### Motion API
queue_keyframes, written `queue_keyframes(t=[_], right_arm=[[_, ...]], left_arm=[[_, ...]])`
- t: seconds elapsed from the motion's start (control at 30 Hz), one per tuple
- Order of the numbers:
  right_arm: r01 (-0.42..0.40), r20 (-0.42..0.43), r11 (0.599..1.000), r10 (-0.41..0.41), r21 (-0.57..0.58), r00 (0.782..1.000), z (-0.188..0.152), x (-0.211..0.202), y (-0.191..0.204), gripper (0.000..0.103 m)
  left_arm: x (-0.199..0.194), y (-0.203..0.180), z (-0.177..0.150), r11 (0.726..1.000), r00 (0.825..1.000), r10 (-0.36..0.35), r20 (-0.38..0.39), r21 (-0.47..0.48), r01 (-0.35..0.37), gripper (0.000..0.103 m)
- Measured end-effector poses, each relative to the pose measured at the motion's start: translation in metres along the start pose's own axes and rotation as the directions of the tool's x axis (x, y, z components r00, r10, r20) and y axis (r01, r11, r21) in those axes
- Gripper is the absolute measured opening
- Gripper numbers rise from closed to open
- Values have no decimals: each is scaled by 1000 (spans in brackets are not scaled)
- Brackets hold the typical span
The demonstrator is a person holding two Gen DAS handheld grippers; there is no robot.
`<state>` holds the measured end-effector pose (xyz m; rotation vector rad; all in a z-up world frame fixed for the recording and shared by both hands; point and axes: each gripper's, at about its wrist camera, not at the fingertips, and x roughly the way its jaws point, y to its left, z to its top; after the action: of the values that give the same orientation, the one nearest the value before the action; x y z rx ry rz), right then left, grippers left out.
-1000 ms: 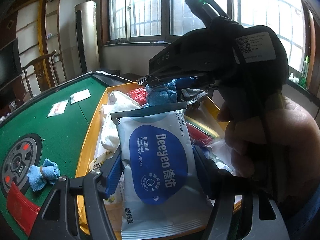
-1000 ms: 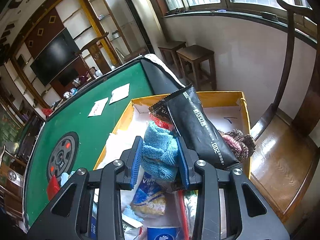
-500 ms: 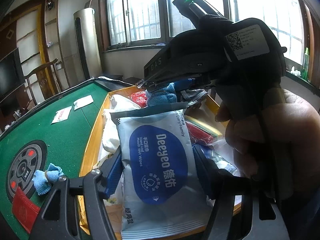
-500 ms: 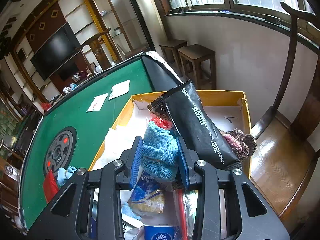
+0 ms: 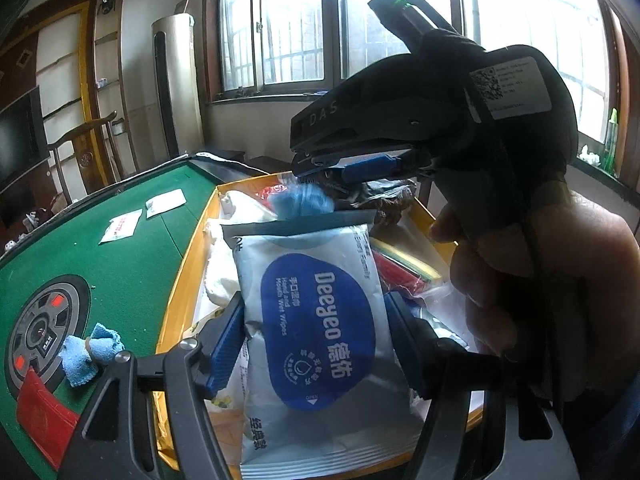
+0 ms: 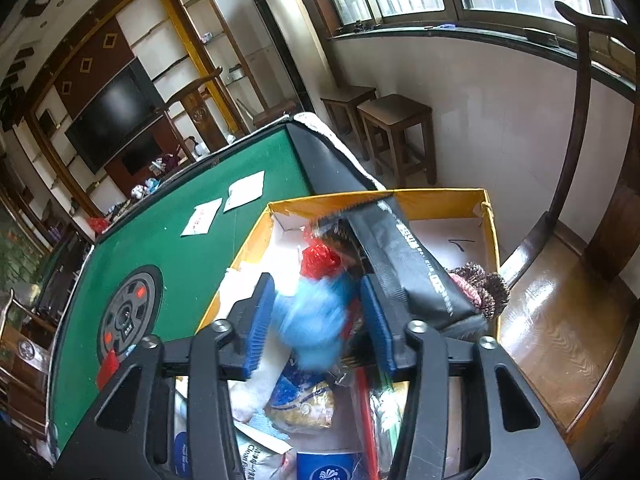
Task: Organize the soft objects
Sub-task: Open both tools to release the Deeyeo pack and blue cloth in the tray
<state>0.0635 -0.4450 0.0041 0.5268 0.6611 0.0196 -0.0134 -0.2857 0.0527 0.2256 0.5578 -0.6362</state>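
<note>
Home living rm, mahjong table (image 6: pixel 188 240), TV (image 6: pixel 116 116), stools (image 6: pixel 396 128)

White-and-blue wipes pack (image 5: pixel 320 320), blue cloth (image 6: pixel 314 324), yellow box (image 6: pixel 440 198), green table (image 5: pixel 120 256).

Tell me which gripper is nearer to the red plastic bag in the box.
Right. The right gripper sits just below the red plastic bag; the left gripper, shut on the wet wipes pack, is farther back.

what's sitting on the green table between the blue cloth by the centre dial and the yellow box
Nothing: in the left wrist view, only bare green felt lies between the blue cloth and the yellow box wall.
</note>
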Motion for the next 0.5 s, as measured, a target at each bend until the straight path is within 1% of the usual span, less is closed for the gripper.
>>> queue_keyframes(t=[0.03,0.07,0.27,0.4,0.5], right_arm=[[1,8,1000,-1,2,1000,0,-2,0,52],[1,11,1000,-1,2,1000,0,-3,0,52],[-19,67,999,16,42,998,3,-13,-6,52],[-41,121,995,31,85,992,4,-25,-13,52],[-57,147,991,39,118,988,5,-30,-19,52]], left_arm=[[0,1,0,1000,1000,-4,3,-4,4,69],[-1,2,1,1000,1000,-6,6,-8,6,69],[-6,6,4,999,999,-18,34,-33,19,72],[-15,12,7,997,997,-29,68,-63,33,73],[-20,18,10,995,995,-21,93,-91,30,73]])
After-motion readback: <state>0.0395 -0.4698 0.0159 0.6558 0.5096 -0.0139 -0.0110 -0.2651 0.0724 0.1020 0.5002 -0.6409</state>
